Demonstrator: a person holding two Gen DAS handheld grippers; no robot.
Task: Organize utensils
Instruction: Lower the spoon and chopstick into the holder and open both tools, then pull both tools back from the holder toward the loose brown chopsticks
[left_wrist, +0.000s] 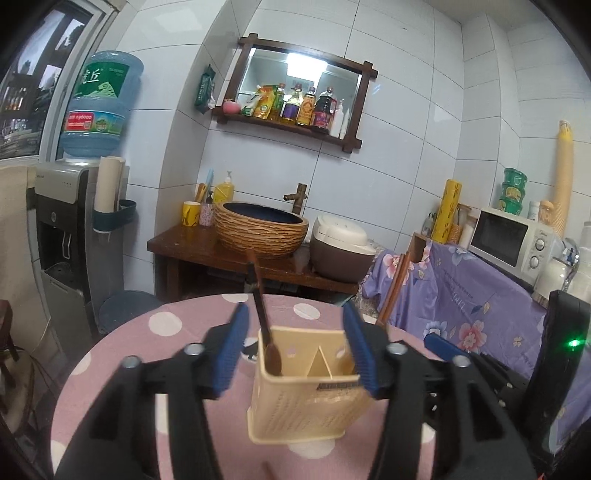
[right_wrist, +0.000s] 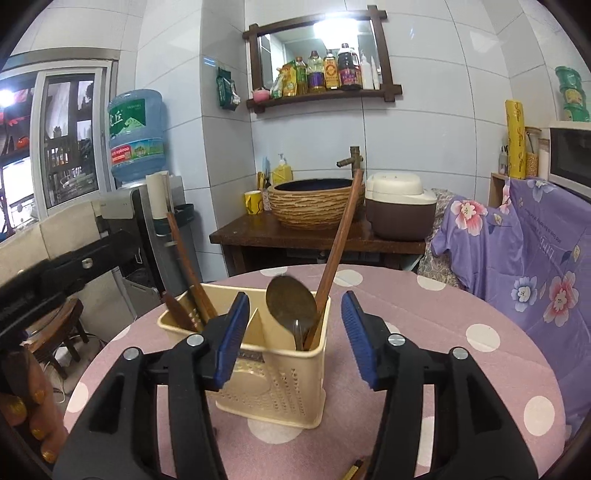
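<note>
A cream utensil holder (right_wrist: 273, 373) stands upright on the round desk (right_wrist: 461, 325) with the pink dotted cloth, nearer to the front edge than to the far edge. It is divided into compartments, so that each kind of utensil can be kept apart.

In the right wrist view, a dark ladle-like spoon (right_wrist: 290, 304) is seen in the right compartment with its bowl up, and a long wooden handle (right_wrist: 338, 243) leans beside it, its long axis tilted up and to the right, toward the far edge. In the left compartment two more wooden utensils (right_wrist: 186, 273) are seen, leaning up and to the left. The handles rest against the holder's walls, which is probably why they all lean outward.

In the left wrist view the same holder is seen from another side; one dark-handled utensil (left_wrist: 264, 317) stands in it, its handle pointing up and a little to the left. What kind of utensil it is cannot be told surely, because this part is blurred.

The left tongs (left_wrist: 295, 354) are held apart, one on each side of the holder, and nothing is clamped. The right tongs (right_wrist: 293, 339) are also apart and empty, in front of the holder's right compartment. It is judged that the utensils were just let go into the holder.
</note>
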